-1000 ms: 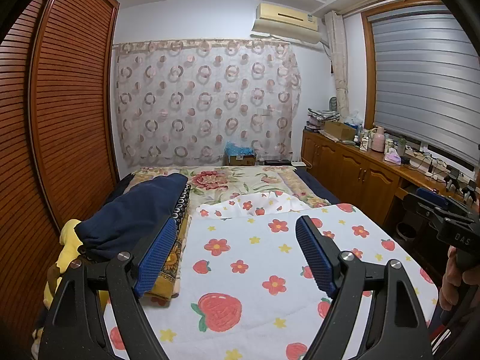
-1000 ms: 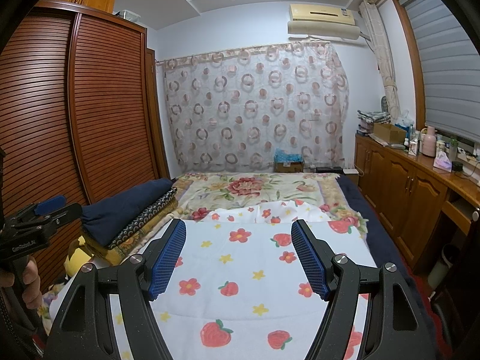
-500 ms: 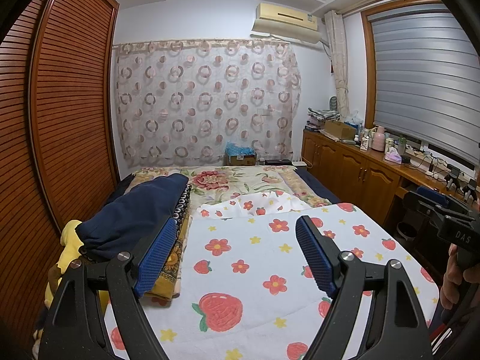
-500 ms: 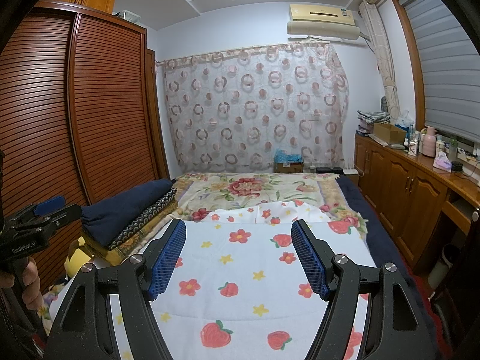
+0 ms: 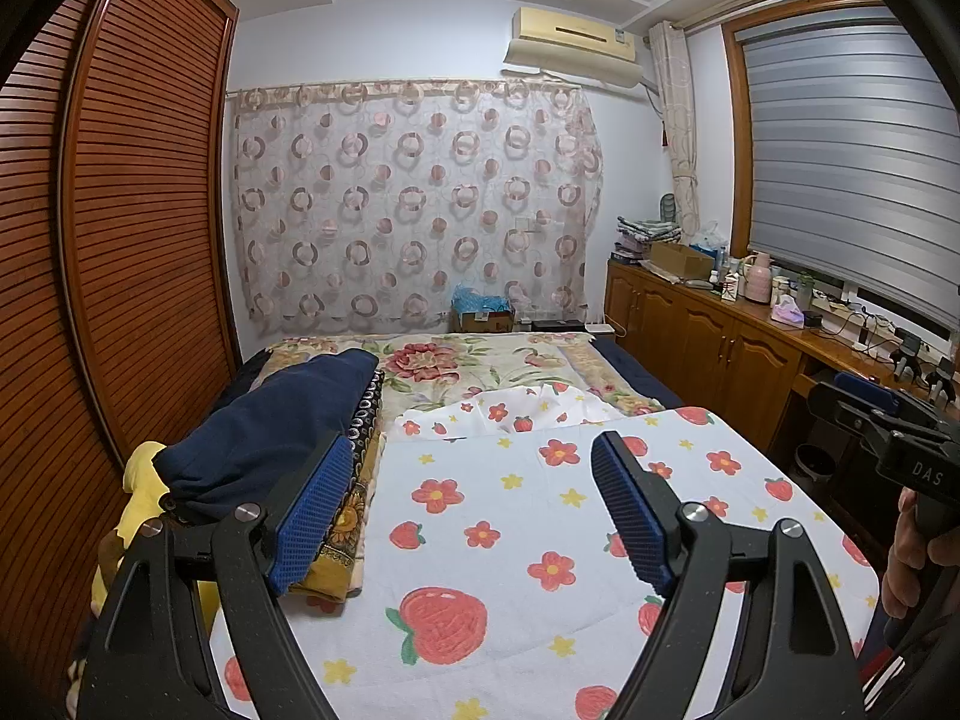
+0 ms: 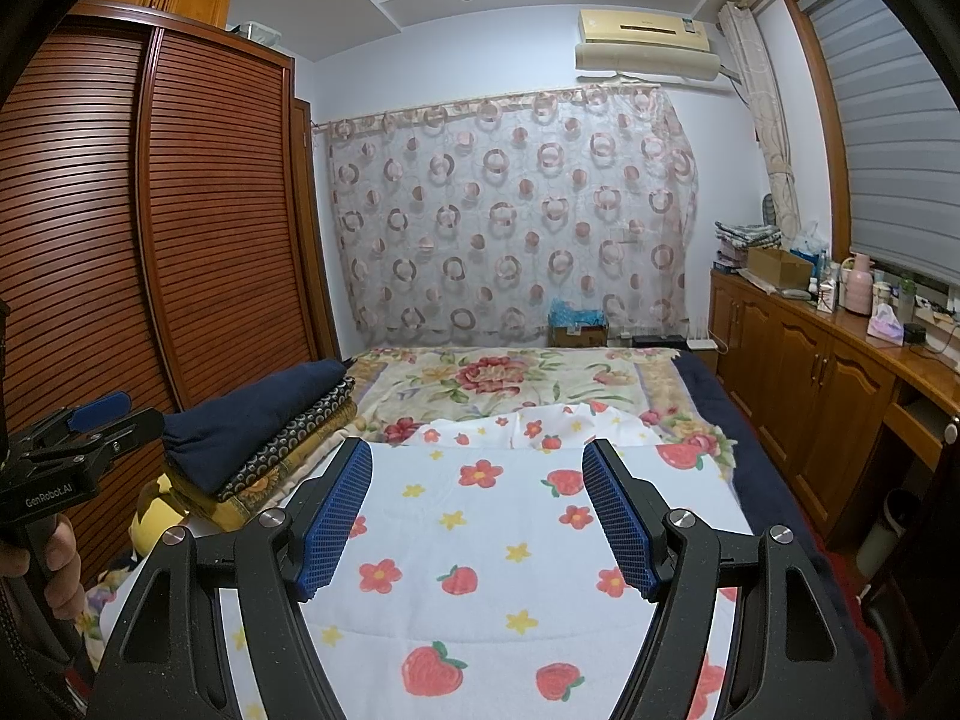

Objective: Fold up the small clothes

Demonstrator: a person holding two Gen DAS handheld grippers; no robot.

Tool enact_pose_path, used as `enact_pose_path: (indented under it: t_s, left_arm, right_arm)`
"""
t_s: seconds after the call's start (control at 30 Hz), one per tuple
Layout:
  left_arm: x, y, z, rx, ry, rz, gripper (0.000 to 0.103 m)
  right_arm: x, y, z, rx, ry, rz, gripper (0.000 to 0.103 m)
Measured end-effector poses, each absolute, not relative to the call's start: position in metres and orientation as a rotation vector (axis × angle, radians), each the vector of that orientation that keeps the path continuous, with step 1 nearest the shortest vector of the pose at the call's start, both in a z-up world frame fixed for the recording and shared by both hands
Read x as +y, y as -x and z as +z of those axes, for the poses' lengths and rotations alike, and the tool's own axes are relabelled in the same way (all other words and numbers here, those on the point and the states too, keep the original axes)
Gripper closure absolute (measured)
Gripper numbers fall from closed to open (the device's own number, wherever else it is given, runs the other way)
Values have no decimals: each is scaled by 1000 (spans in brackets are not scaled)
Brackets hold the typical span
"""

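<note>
A white cloth printed with strawberries and flowers (image 5: 510, 516) (image 6: 510, 528) lies spread flat over the near part of the bed. At its far edge sits a small crumpled white garment with the same print (image 5: 528, 411) (image 6: 540, 423). My left gripper (image 5: 471, 441) hovers open above the spread cloth with nothing between its blue pads. My right gripper (image 6: 476, 447) is open and empty over the same cloth. A hand holds each gripper's handle (image 5: 918, 468) (image 6: 42, 492), visible at the edge of the other's view.
A stack of folded navy, black-patterned and yellow-brown textiles (image 5: 276, 426) (image 6: 258, 420) lies along the bed's left side by the slatted wardrobe (image 5: 138, 210). A wooden counter with clutter (image 5: 750, 324) runs along the right. A floral bedspread (image 6: 510, 378) covers the far half.
</note>
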State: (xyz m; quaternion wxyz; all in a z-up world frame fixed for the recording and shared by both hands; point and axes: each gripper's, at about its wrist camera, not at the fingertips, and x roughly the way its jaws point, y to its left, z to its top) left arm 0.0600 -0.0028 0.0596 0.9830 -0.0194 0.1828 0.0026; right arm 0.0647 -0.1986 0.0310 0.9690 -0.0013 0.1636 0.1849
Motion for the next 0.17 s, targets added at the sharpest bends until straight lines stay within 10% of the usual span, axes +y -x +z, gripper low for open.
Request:
enact_pose_path:
  t_s: [0.17]
  left_arm:
    - [-2,-60,59,370,42,3,21]
  right_arm:
    - [-200,-66,31,331,3,375,28]
